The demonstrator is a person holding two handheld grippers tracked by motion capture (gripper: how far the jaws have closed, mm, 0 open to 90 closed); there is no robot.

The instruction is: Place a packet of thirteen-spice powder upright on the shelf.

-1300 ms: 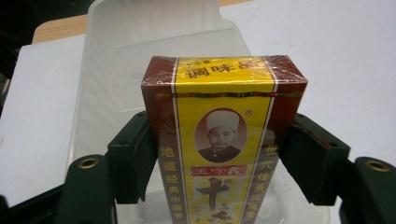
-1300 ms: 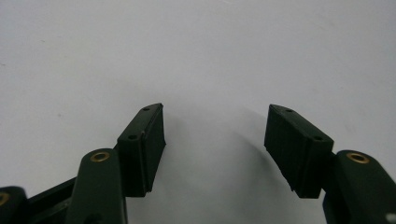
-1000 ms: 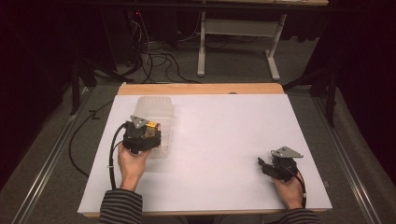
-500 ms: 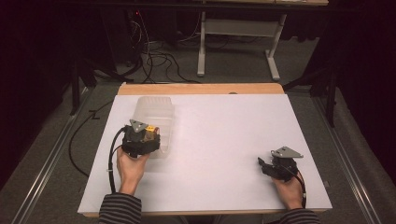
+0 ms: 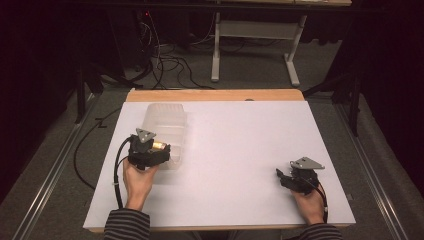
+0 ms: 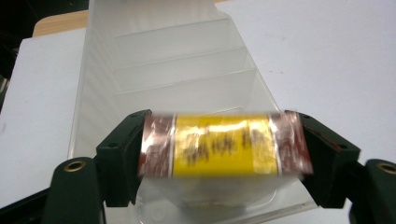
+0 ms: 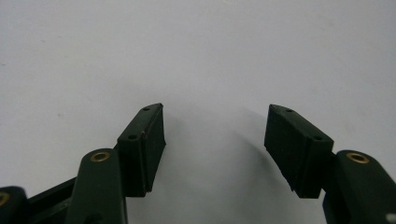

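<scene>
One yellow battery (image 6: 219,145) lies between the just-widening left tool (image 6: 219,154) above the clear divided box (image 6: 187,70), right tool (image 7: 217,135) apart

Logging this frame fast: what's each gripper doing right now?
Left gripper: jaws just opening, blurred yellow battery between them over the clear divided box; grip cannot be told.
Right gripper: open, empty, over the white table.

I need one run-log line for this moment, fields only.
left gripper: jaws just opening, yellow roll between them, above clear divided box | right gripper: open, nothing between, over white table
</scene>
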